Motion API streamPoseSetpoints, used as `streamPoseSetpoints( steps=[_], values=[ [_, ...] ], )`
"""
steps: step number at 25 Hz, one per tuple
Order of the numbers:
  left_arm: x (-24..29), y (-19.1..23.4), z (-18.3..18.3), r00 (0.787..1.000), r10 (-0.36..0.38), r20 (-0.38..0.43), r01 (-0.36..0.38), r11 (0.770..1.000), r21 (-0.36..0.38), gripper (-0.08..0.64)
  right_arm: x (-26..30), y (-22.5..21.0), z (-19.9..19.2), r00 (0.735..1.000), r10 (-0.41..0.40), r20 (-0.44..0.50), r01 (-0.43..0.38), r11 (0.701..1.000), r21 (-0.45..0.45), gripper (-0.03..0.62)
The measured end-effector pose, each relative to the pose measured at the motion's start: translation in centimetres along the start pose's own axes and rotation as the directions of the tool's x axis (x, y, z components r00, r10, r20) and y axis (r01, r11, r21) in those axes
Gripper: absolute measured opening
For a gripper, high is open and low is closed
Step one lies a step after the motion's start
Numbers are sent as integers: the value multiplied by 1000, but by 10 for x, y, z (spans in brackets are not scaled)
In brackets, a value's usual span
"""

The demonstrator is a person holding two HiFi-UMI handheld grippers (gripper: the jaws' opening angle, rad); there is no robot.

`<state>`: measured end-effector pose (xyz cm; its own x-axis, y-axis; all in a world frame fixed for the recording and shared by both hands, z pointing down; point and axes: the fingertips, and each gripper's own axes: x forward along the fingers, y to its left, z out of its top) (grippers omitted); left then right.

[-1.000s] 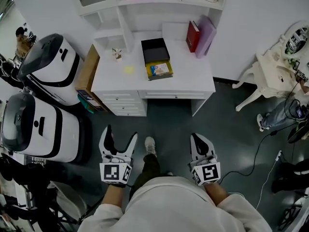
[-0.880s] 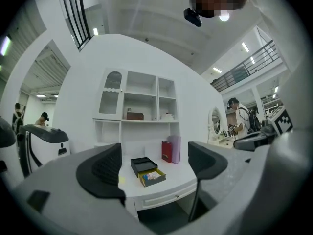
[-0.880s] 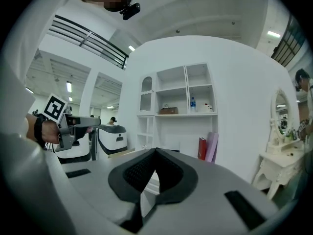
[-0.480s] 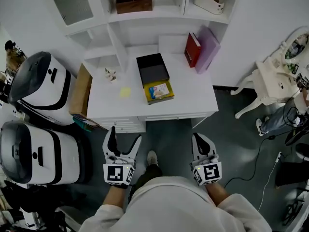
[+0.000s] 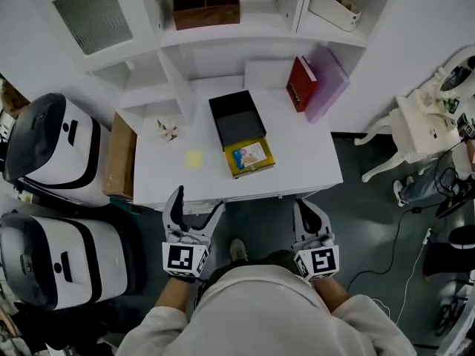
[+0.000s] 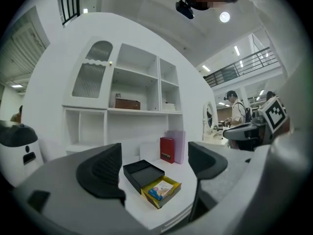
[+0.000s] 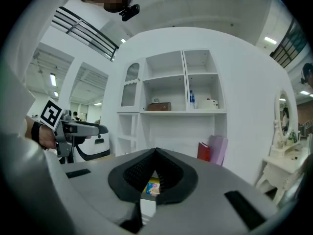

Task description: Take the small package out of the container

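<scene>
the left gripper hung spread and empty, the right gripper clenched on nothing, and a hasty pinch might have dragged the container along with the small package.

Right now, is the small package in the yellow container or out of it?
In: the small package lies flat inside the open yellow container on the white desk.
</scene>
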<state>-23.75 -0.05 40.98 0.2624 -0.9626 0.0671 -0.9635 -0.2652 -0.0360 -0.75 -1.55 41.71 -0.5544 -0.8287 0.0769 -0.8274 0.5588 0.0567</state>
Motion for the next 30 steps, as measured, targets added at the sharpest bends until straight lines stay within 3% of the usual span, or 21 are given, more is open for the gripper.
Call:
streamPoseSetpoints(
  steps=[8, 15, 22, 30],
  values=[
    [46, 11, -6, 999, -41, -27, 41, 999, 31, 426, 26, -20, -12, 999, -21, -36, 21, 1000, 7, 23],
    [100, 7, -24, 990, -68, -121, 81, 991, 104, 425, 62, -54, -24, 999, 8, -50, -7, 1000, 30, 23],
    [169, -10, -60, 958, -144, -250, 191, 966, 177, 425, 85, -107, -39, 997, -20, -81, 25, 998, 56, 23],
    [224, -30, -99, 904, -221, -366, 321, 917, 237, 425, 84, -153, -67, 987, -83, -134, 96, 991, 88, 23]
  ],
)
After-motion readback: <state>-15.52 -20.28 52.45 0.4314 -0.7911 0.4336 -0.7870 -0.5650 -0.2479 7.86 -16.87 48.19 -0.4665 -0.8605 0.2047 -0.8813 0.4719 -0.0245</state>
